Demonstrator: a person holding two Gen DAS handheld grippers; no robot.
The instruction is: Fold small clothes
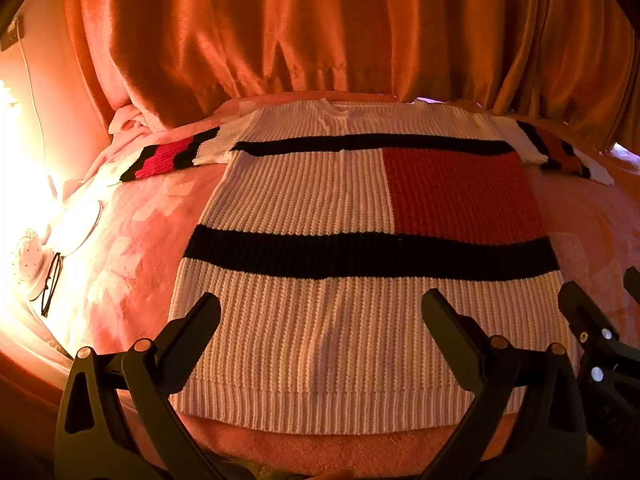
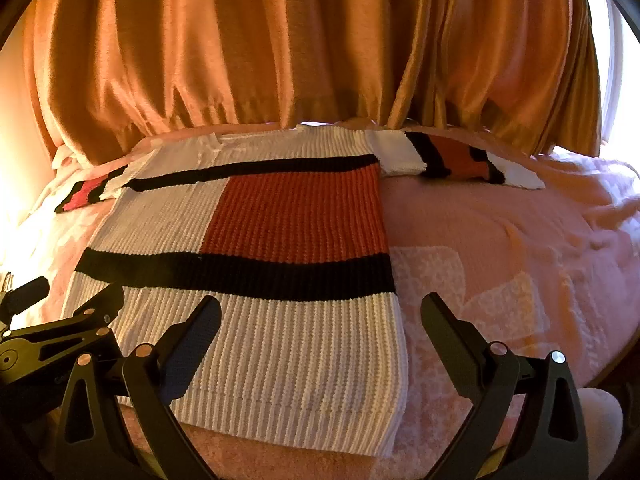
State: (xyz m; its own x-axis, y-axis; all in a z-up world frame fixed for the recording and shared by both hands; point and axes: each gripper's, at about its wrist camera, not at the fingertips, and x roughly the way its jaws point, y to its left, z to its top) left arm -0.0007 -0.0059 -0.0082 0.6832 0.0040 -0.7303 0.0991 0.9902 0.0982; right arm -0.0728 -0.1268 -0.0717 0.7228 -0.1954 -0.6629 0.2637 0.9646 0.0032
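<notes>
A knitted sweater [image 1: 340, 200] lies flat on the bed, white with black bands and a red block, both sleeves spread sideways. Its ribbed hem faces me. My left gripper [image 1: 320, 308] hovers open over the hem, holding nothing. In the right wrist view the same sweater [image 2: 248, 248] fills the left and middle. My right gripper [image 2: 320, 308] is open above the sweater's right hem corner, one finger [image 2: 196, 332] over the knit, the other [image 2: 452, 332] over the blanket. The left gripper [image 2: 68, 300] shows at that view's left edge; the right gripper [image 1: 600, 292] shows at the left view's right edge.
A pink patterned blanket [image 2: 520, 248] covers the bed. Orange curtains [image 1: 320, 28] hang right behind the sweater's collar. At the far left a bright lamp glare, a pair of glasses [image 1: 52, 284] and a white object [image 1: 28, 256] lie on the bed edge.
</notes>
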